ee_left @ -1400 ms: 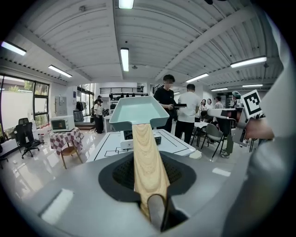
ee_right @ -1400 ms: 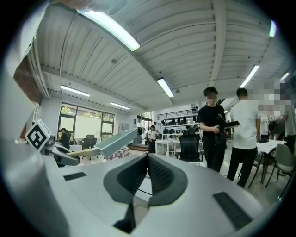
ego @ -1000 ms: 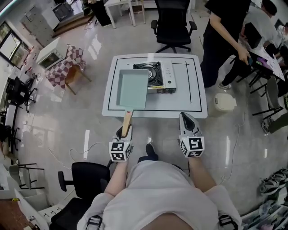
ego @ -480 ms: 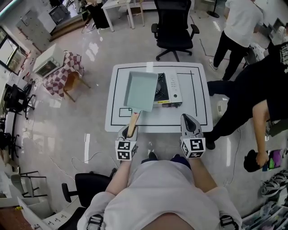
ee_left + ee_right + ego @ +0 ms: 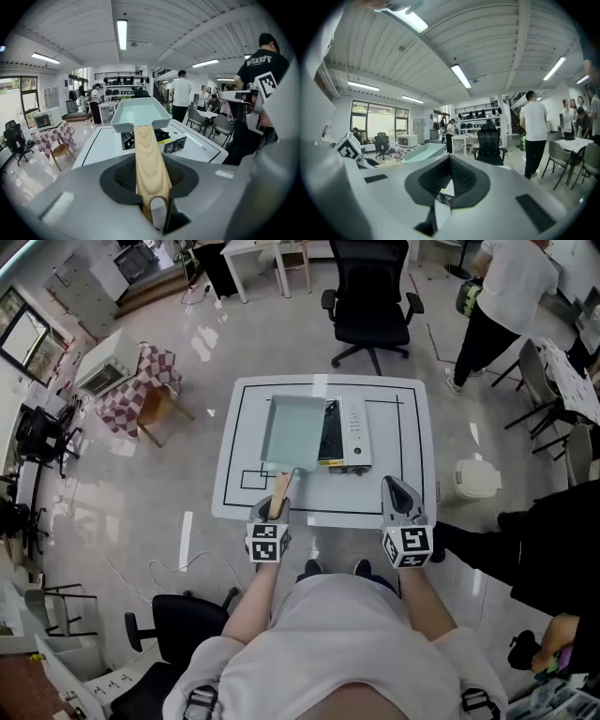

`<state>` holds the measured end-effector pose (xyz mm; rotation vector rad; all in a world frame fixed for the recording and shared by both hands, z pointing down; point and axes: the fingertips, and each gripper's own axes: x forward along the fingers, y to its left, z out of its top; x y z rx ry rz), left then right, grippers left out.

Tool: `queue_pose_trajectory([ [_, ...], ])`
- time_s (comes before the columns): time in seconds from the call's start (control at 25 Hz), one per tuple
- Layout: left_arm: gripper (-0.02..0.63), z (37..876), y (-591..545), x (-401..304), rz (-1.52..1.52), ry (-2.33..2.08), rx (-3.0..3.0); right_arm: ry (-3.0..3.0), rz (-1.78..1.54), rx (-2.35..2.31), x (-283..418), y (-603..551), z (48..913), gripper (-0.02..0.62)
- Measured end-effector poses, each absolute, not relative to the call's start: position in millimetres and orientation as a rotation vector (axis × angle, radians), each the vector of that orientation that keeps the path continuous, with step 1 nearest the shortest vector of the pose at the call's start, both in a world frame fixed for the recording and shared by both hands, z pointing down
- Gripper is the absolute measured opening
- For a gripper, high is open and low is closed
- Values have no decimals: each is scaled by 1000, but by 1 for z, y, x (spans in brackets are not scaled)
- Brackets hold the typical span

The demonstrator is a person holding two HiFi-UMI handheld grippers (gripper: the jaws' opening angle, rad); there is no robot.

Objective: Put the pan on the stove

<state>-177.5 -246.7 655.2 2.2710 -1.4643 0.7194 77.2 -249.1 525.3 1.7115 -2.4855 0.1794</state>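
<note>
Head view | left gripper (image 5: 273, 508) jaws clamp pan (image 5: 295, 427) handle | pan overhangs stove (image 5: 352, 432) left edge | right gripper (image 5: 395, 489) jaws closed

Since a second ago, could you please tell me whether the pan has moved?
Yes: against the stove, the pan has shifted right and away, now covering most of its burner.
</note>
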Motion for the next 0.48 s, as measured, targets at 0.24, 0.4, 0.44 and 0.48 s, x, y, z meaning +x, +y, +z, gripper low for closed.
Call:
queue_pose_trajectory([
  [0.24,106,674,-269,-156,780,-1486,2199,-2507,208,1687,92,-253,531,8],
  [0.4,106,685,-278,-145,800,-1502,2134,-2514,228,1679,105,-252,535,8],
  [0.44,106,688,-281,-142,807,-1504,2127,-2512,233,1682,109,-253,536,8],
  [0.48,106,691,-283,-139,813,-1504,2122,-2510,237,1684,112,-253,537,8],
])
